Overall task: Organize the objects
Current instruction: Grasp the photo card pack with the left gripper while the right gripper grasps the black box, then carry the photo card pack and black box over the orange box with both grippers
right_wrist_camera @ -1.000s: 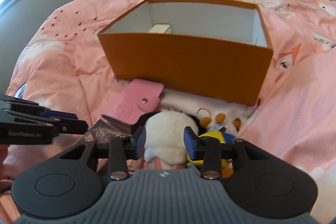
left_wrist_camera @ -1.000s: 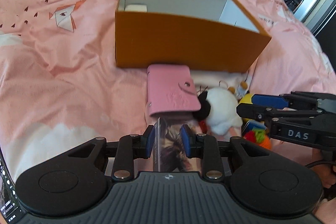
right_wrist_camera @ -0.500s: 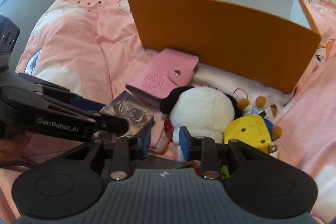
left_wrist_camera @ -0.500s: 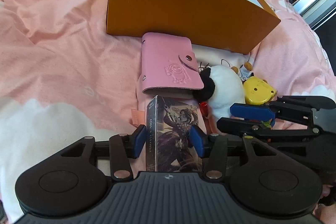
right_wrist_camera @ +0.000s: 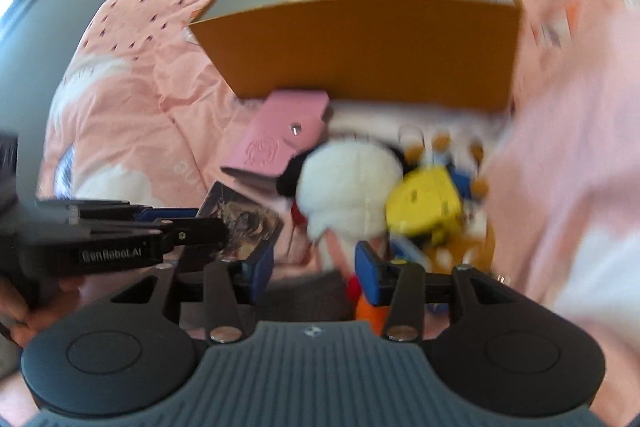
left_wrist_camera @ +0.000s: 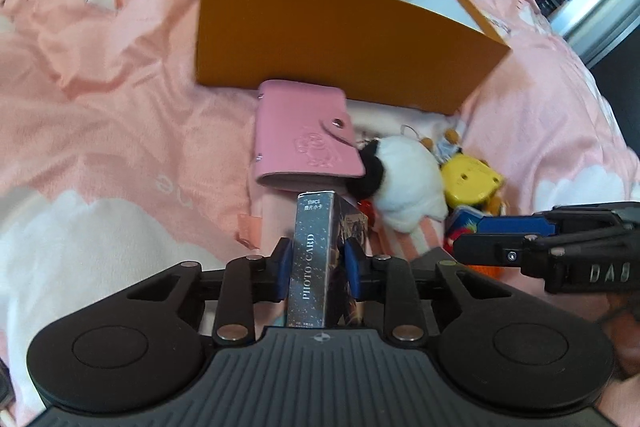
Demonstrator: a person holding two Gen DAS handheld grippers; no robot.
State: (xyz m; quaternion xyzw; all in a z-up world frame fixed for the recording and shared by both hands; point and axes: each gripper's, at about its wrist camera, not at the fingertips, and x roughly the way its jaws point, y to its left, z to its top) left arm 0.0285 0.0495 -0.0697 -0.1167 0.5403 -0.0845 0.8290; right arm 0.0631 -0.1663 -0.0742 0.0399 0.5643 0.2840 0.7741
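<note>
Left claw (left_wrist_camera: 316, 254) is pinching a photo card box (left_wrist_camera: 310, 259) by its flat faces, lifted over the bed (left_wrist_camera: 100, 155) before the orange box (left_wrist_camera: 320, 39). Stiff and light-looking, it is probably gripping securely. Right claw (right_wrist_camera: 314, 269) is hovering wide near the soft panda plush (right_wrist_camera: 348, 183).

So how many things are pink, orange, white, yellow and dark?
Pink: 1, the card wallet
Orange: 1, the box
White: 1, the plush toy
Yellow: 1, the toy
Dark: 1, the photo card pack
Total: 5
</note>
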